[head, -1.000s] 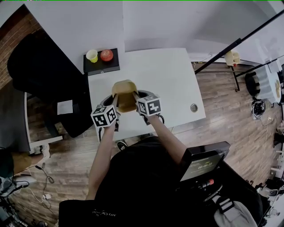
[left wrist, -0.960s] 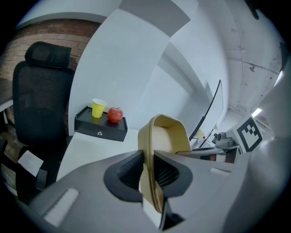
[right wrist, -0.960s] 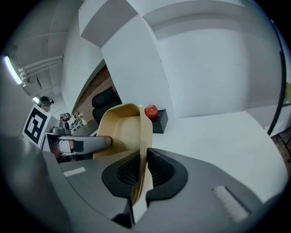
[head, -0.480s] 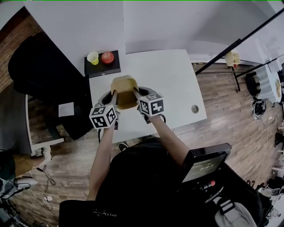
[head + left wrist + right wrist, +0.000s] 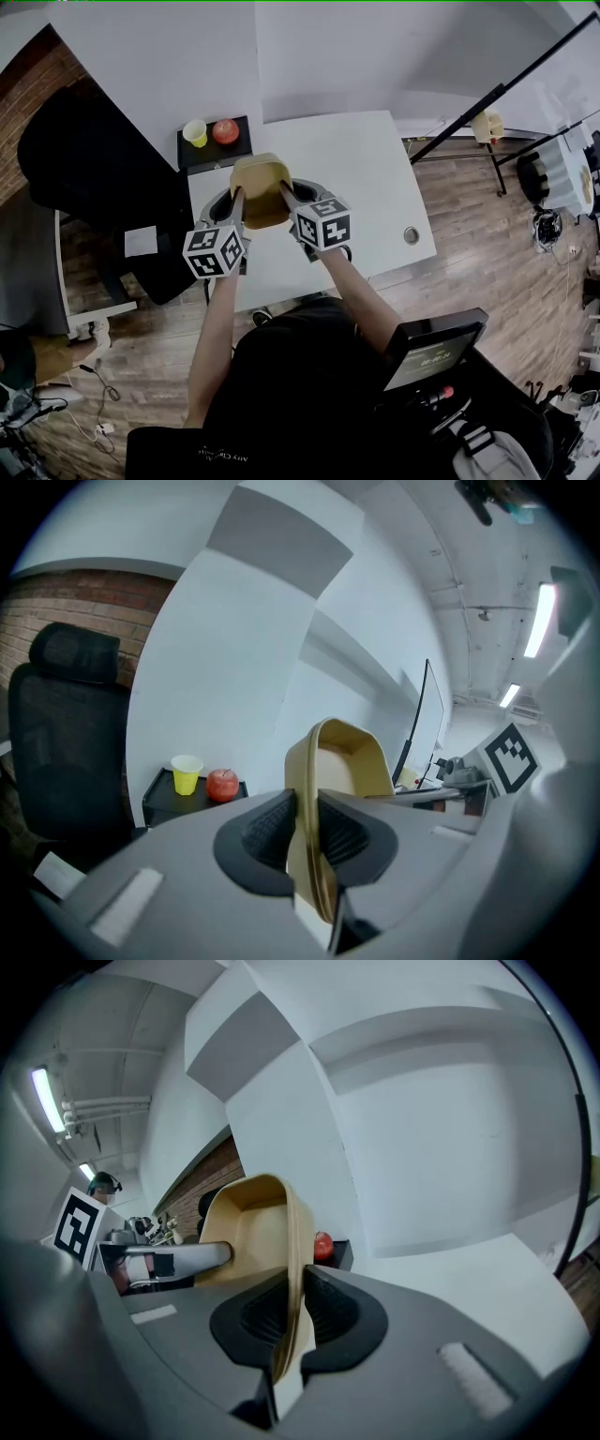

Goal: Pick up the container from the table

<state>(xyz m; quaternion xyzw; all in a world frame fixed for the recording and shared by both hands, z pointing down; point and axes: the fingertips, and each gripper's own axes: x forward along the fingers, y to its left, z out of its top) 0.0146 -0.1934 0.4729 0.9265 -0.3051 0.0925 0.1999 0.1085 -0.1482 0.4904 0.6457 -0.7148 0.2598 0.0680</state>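
The white table (image 5: 366,178) takes up the middle of the head view. A black office chair (image 5: 84,159) stands off its left side, against a brick wall. At the table's far left corner sits a black tray (image 5: 214,150).

The tan container (image 5: 260,187) is held in the air over the near left part of the table, between the two grippers. It is a rounded tub with its open side up. The gripper views look into it, and the inside they show is bare.

The left gripper (image 5: 305,832) is clamped on the container's left wall, ribbed pads pressed on either side of the thin rim. The right gripper (image 5: 289,1312) pinches the opposite wall the same way, its jaws nearly together.

On the tray, a yellow cup (image 5: 195,132) stands just beside a red apple (image 5: 225,130). What the cup holds cannot be made out.
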